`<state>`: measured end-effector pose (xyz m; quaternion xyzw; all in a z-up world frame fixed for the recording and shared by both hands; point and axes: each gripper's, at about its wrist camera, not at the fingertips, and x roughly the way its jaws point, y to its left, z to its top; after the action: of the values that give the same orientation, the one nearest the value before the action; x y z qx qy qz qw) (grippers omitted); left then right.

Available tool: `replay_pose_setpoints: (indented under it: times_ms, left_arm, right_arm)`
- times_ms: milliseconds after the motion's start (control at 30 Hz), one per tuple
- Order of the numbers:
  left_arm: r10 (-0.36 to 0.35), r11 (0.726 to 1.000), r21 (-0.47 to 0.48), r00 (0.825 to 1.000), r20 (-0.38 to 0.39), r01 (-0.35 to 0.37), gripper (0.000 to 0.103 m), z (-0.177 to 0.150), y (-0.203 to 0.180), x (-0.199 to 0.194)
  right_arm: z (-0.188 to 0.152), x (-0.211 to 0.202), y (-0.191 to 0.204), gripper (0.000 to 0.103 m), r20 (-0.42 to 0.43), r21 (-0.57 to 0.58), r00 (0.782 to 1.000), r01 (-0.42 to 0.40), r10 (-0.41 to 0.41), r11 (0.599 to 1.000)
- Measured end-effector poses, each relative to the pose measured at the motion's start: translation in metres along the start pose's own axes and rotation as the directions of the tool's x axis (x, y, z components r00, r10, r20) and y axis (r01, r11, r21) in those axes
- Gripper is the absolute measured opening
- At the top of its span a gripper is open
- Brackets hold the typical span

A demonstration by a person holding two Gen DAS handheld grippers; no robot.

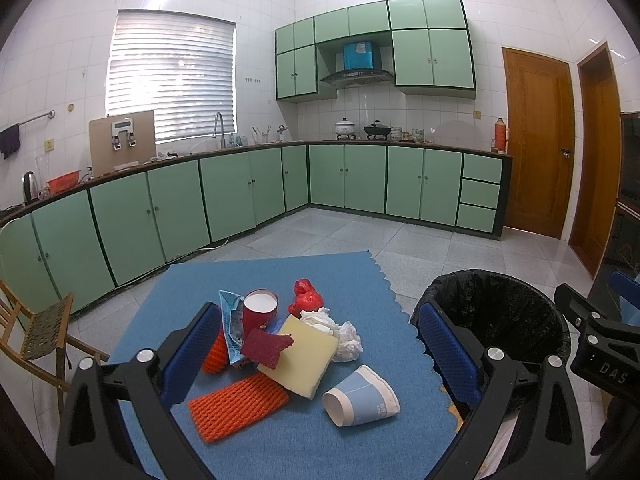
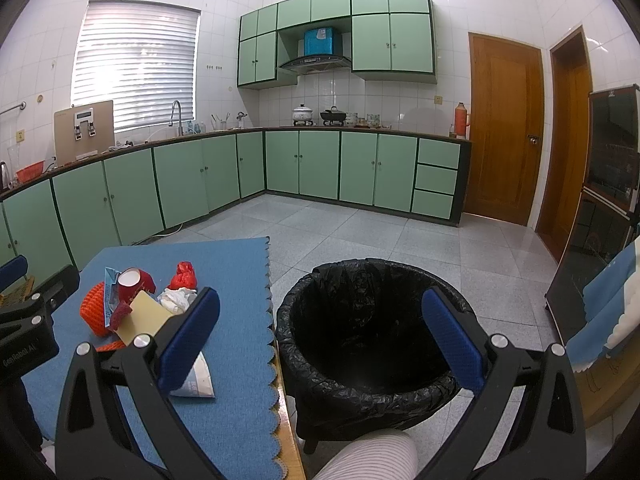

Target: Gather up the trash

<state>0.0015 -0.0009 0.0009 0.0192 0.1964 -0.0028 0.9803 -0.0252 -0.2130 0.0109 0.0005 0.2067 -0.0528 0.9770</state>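
A pile of trash lies on the blue mat (image 1: 320, 444): a tipped blue paper cup (image 1: 362, 396), an orange foam net (image 1: 238, 406), a yellow sponge (image 1: 300, 356), a maroon scrap (image 1: 266, 346), a red cup (image 1: 259, 309), a blue wrapper (image 1: 232, 324), white tissue (image 1: 344, 334) and a red bag (image 1: 305, 298). My left gripper (image 1: 320, 350) hangs open above the pile, holding nothing. My right gripper (image 2: 320, 332) is open over the black-lined bin (image 2: 360, 344), which stands on the floor right of the table. The pile (image 2: 136, 304) also shows in the right wrist view.
Green kitchen cabinets (image 1: 248, 188) line the far walls, with wooden doors (image 1: 536, 140) at the right. A folding wooden chair (image 1: 40, 332) stands left of the table. A person's striped sleeve (image 2: 368, 456) shows below. A blue cloth (image 2: 608, 304) hangs at the right.
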Motion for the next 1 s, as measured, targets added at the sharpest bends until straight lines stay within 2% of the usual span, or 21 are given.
replay_pose_setpoints:
  times_ms: [1000]
  left_arm:
    - [-0.001,1.000,-0.009,1.000,-0.011,0.001,0.097,-0.0027,0.0024,0.0027]
  right_arm:
    - [-0.0021,0.0034,0.0049,0.098,-0.010,-0.006,1.000,-0.008,0.008,1.000]
